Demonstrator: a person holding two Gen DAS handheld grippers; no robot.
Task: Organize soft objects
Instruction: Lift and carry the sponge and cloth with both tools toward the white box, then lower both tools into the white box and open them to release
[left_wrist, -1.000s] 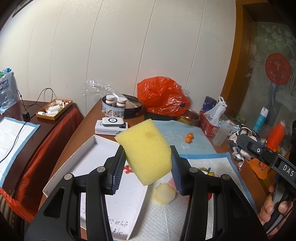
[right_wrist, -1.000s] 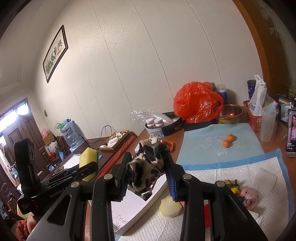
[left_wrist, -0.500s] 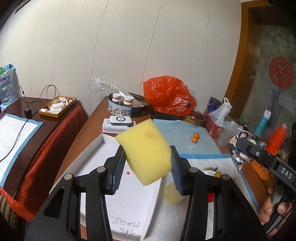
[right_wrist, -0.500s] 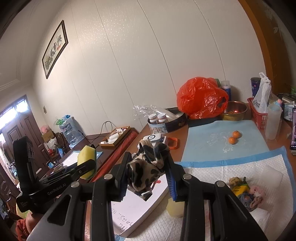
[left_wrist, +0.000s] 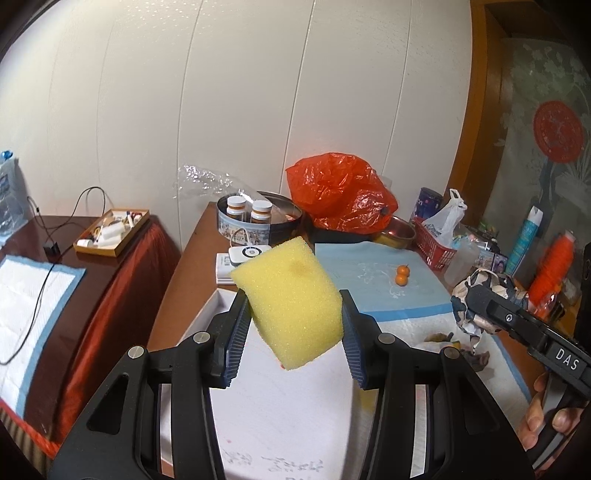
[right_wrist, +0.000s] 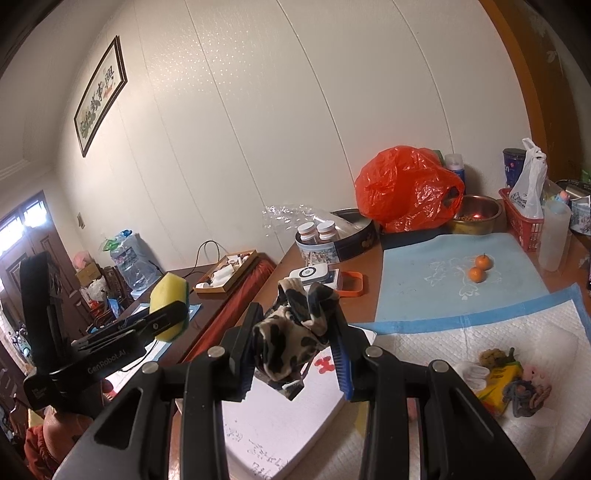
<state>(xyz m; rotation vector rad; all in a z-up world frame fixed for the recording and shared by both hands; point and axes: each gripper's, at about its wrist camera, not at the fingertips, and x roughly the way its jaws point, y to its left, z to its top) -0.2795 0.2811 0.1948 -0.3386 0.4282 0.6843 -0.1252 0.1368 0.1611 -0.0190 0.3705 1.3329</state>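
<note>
My left gripper (left_wrist: 291, 339) is shut on a yellow sponge (left_wrist: 291, 302) and holds it in the air above a white box lid (left_wrist: 295, 424). The sponge also shows in the right wrist view (right_wrist: 168, 302) at the left. My right gripper (right_wrist: 295, 347) is shut on a black-and-cream spotted cloth (right_wrist: 291, 339), above the same white lid (right_wrist: 295, 417). That cloth shows at the right of the left wrist view (left_wrist: 480, 299). A small heap of soft toys (right_wrist: 509, 380) lies on a white pad (right_wrist: 461, 350) at the right.
Two small oranges (right_wrist: 479, 267) lie on a blue mat (right_wrist: 424, 280). Behind stand an orange plastic bag (right_wrist: 406, 188), a round tin with two bottles (right_wrist: 332, 236), a metal bowl (right_wrist: 476, 214) and a red basket (right_wrist: 522, 221). A side table with a wooden tray (left_wrist: 110, 232) stands left.
Both grippers have moved left and a little up over the white lid, still holding the sponge and the cloth. The pale sponge piece under the left gripper has dropped out of sight.
</note>
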